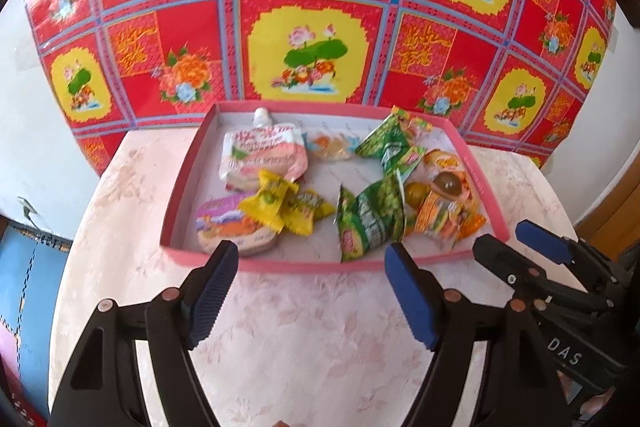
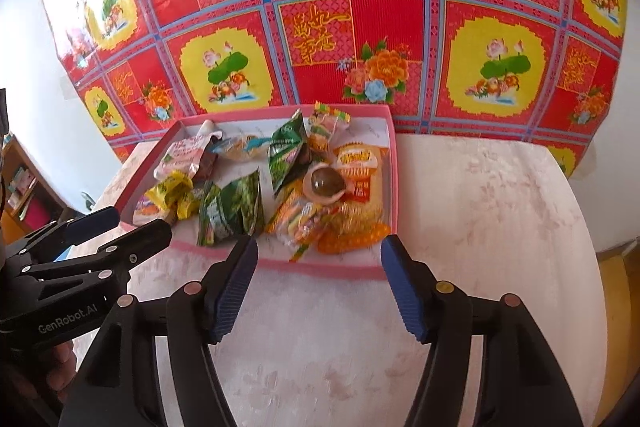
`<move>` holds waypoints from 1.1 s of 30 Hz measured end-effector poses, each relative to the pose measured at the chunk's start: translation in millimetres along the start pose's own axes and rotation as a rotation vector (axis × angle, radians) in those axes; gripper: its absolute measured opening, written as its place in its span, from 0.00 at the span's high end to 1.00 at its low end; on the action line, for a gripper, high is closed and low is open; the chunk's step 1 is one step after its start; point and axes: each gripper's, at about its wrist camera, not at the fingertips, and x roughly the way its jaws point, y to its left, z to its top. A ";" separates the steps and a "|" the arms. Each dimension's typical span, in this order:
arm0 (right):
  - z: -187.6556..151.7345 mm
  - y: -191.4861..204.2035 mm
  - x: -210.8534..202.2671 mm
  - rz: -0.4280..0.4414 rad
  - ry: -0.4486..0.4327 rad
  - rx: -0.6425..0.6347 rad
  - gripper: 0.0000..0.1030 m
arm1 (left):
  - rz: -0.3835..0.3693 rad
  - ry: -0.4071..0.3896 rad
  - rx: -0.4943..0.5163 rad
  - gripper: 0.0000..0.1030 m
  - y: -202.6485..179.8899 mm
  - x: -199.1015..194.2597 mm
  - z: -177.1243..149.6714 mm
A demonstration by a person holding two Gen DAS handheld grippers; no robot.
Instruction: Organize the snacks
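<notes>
Snacks all sitting in the pink tray, both claws empty

Left wrist view: the left gripper [image 1: 310, 267] is spread wide with nothing in it, hanging over the table [image 1: 300, 347] just short of the pink tray [image 1: 176, 211], where the white spout pouch [image 1: 264, 155], yellow packets [image 1: 286, 207] and green bags [image 1: 370, 223] lie. Right wrist view: the right gripper [image 2: 318, 259] is parted too, empty, at the tray's near rim by the orange snack packs [image 2: 352, 199]; the left gripper pokes in from the left.

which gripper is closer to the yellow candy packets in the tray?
Left. The left gripper hovers open just short of the tray's near rim, almost in line with the yellow candy packets. The right gripper sits further right, facing the orange snacks.
</notes>
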 end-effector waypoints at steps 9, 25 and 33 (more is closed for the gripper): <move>-20.2 2.9 13.0 -0.040 0.063 0.020 0.36 | 0.038 0.035 0.003 0.23 3.4 6.0 -19.5; -29.7 4.4 29.1 -0.129 0.086 0.031 0.36 | 0.046 0.091 -0.027 0.23 7.2 23.5 -26.5; -31.7 8.8 29.9 -0.169 0.056 0.022 0.36 | 0.046 0.114 -0.060 0.23 12.3 29.9 -29.9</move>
